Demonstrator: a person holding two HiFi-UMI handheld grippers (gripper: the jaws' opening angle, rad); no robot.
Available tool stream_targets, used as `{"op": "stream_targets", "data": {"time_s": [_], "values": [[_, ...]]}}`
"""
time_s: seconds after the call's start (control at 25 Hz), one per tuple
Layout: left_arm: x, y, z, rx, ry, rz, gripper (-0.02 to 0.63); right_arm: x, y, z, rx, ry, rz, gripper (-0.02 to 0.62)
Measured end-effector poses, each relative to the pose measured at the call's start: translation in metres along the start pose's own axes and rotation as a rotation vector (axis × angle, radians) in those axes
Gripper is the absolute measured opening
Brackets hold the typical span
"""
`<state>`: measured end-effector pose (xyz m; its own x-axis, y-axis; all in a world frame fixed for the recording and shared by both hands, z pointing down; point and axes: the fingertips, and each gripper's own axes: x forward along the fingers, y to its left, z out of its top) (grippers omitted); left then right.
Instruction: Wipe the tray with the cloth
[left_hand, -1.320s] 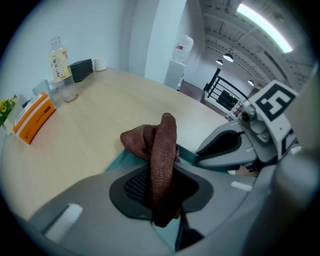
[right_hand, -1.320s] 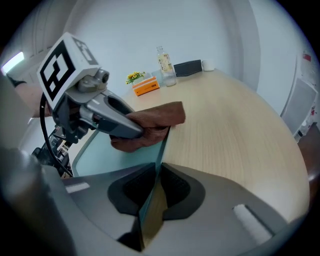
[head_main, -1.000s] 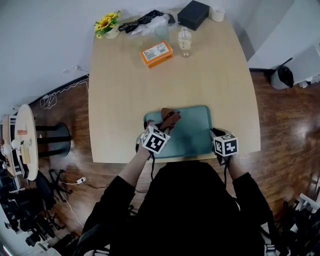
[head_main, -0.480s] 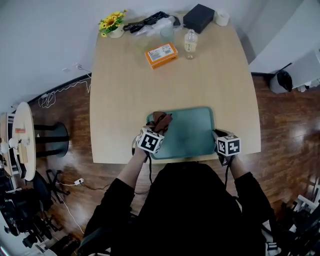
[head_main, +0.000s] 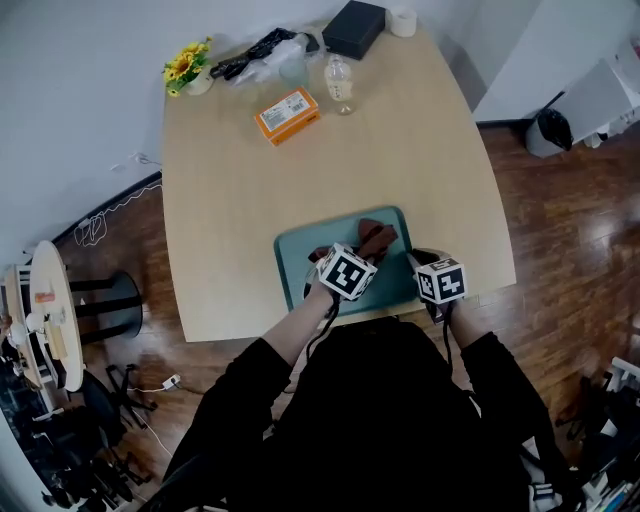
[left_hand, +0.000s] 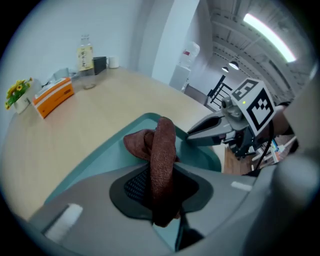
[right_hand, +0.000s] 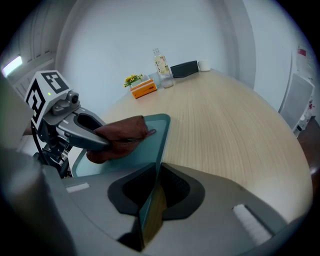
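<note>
Brown woven cloth (left_hand: 160, 150): pinched tight between left gripper (left_hand: 161, 197) fingers, bunched end spilling ahead of them onto the teal rounded plastic tray (head_main: 296, 252). Tray's edge is clamped between right gripper (right_hand: 150, 207) fingers, just beside the cloth. Tray sits on light wood tabletop (head_main: 400, 140). Orange box (head_main: 286, 115) and clear bottle (head_main: 340, 84) are well ahead of both fingers.

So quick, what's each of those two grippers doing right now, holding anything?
Left gripper: jaws shut on the brown cloth.
Right gripper: jaws shut on the edge of the green tray.
</note>
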<state>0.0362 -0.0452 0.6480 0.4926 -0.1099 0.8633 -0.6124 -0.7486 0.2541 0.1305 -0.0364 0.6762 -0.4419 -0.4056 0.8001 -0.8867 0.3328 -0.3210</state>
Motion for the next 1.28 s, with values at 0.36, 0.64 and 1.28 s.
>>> {"op": "stream_targets", "data": {"time_s": [0.36, 0.64, 1.28], "values": [[0.042, -0.054, 0.043, 0.166, -0.006, -0.031, 0.064, -0.002, -0.001, 0.001, 0.003, -0.006, 0.012, 0.035], [0.027, -0.032, 0.004, 0.097, -0.004, -0.01, 0.064, -0.002, -0.006, -0.001, 0.0, -0.004, 0.016, 0.035], [-0.07, 0.058, -0.156, -0.222, -0.001, 0.139, 0.066, 0.0, -0.008, 0.001, 0.018, -0.013, 0.014, 0.035]]}}
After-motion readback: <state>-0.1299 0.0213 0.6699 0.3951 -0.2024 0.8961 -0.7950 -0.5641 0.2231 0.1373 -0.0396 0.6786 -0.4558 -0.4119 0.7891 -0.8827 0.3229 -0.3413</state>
